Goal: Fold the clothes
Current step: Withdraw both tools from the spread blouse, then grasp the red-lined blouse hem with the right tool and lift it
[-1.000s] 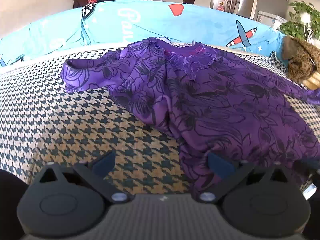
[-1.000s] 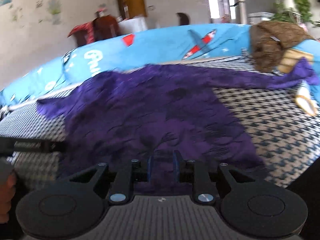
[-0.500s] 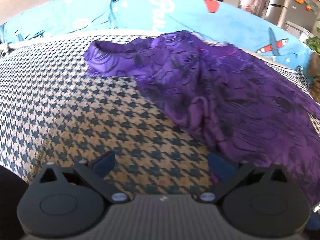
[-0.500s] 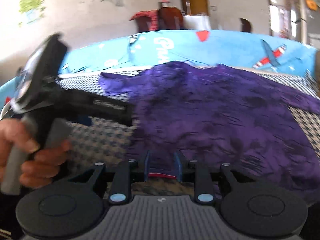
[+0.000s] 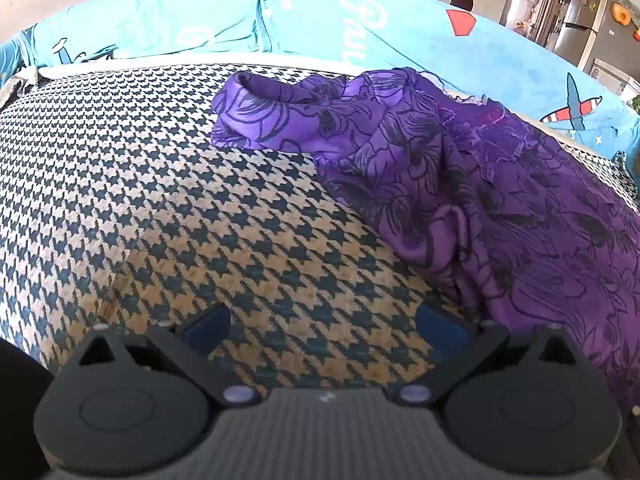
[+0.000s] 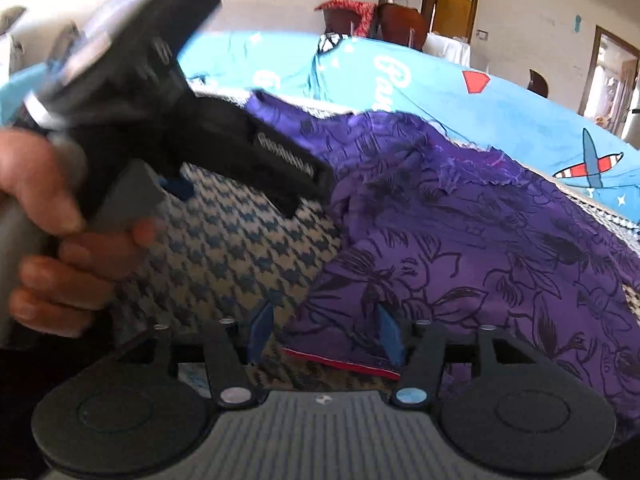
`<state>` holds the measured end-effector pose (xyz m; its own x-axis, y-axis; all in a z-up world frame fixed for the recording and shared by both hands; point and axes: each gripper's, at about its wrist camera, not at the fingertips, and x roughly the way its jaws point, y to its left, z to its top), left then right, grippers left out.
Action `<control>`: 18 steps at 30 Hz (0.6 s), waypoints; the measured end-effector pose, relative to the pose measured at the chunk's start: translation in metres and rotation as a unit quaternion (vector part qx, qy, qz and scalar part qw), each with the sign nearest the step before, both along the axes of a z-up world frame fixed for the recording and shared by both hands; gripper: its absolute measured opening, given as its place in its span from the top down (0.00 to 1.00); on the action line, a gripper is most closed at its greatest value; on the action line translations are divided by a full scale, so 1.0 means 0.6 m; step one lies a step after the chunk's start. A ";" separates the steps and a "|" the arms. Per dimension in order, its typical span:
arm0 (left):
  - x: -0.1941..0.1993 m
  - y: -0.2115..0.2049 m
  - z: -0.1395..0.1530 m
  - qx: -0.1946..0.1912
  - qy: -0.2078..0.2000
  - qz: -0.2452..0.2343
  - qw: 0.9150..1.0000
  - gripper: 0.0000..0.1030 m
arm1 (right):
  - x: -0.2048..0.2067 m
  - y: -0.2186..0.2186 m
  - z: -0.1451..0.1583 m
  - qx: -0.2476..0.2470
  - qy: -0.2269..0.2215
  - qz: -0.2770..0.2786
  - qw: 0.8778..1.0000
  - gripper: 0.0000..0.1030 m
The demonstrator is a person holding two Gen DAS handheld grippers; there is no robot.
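Note:
A purple floral garment (image 5: 460, 184) lies crumpled on the houndstooth bed cover (image 5: 160, 200), one sleeve (image 5: 256, 116) stretched to the left. My left gripper (image 5: 324, 326) hangs open over bare cover, its right finger just beside the garment's edge. In the right wrist view the garment (image 6: 460, 240) fills the right side. My right gripper (image 6: 324, 332) is low over its near edge, jaws opening; the red-lined hem (image 6: 340, 362) lies between the fingers and the pads do not press on it. A hand (image 6: 48, 248) holds the left gripper at the upper left of that view.
A light blue quilt (image 5: 320, 12) with cartoon planes and lettering is bunched along the bed's far side. Behind it are a chair draped in red cloth (image 6: 360, 16) and doorways. The left gripper's body reaches across the cover close to my right gripper.
The right gripper's jaws went from nearly shut to apart over the hem. The left gripper slid left, off the garment onto bare cover. The hand with the left gripper came into the right view.

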<state>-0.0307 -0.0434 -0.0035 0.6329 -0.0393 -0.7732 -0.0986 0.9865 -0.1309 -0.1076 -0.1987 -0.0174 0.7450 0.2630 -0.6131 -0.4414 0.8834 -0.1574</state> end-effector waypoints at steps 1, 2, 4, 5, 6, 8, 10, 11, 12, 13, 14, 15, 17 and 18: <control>0.000 0.001 0.000 -0.001 0.000 0.001 1.000 0.00 | 0.002 0.001 -0.005 -0.006 -0.003 -0.004 1.000 0.45; -0.001 0.003 -0.001 -0.002 0.001 0.002 1.000 0.00 | 0.004 0.003 -0.009 -0.012 -0.008 -0.008 1.000 0.46; -0.001 0.004 -0.001 -0.003 0.001 0.003 1.000 0.00 | 0.006 0.004 -0.014 -0.024 -0.020 -0.013 0.999 0.48; -0.001 0.005 -0.002 -0.003 0.001 0.004 1.000 0.00 | 0.006 0.005 -0.015 -0.029 -0.026 -0.014 0.999 0.55; -0.001 0.006 -0.002 -0.003 0.001 0.006 1.000 0.00 | 0.007 0.002 -0.013 -0.028 -0.030 -0.020 0.999 0.60; 0.000 0.007 -0.002 -0.004 0.002 0.009 1.000 0.00 | 0.010 -0.005 -0.008 -0.026 -0.040 -0.030 0.998 0.82; 0.000 0.009 -0.002 -0.004 0.003 0.014 1.000 0.00 | 0.017 -0.021 0.008 0.000 -0.041 -0.045 0.998 0.86; 0.000 0.009 -0.002 -0.004 0.002 0.016 1.000 0.00 | 0.021 -0.030 0.019 0.016 -0.044 -0.051 0.998 0.88; 0.000 0.009 -0.003 -0.003 0.002 0.018 1.000 0.00 | 0.028 -0.037 0.030 0.026 -0.050 -0.056 0.997 0.88; 0.000 0.009 -0.003 -0.002 0.002 0.018 1.000 0.00 | 0.034 -0.044 0.042 0.037 -0.056 -0.061 0.996 0.88; 0.001 0.008 -0.003 -0.001 0.003 0.018 1.000 0.00 | 0.042 -0.052 0.056 0.048 -0.064 -0.066 0.995 0.88; 0.001 0.007 -0.004 0.001 0.003 0.017 1.000 0.00 | 0.050 -0.060 0.069 0.060 -0.070 -0.071 0.993 0.88; 0.000 0.004 -0.005 0.005 0.005 0.015 1.000 0.00 | 0.076 -0.084 0.095 0.093 -0.072 -0.090 0.989 0.89; 0.001 0.003 -0.005 0.005 0.005 0.013 1.000 0.00 | 0.092 -0.100 0.107 0.112 -0.070 -0.105 0.986 0.89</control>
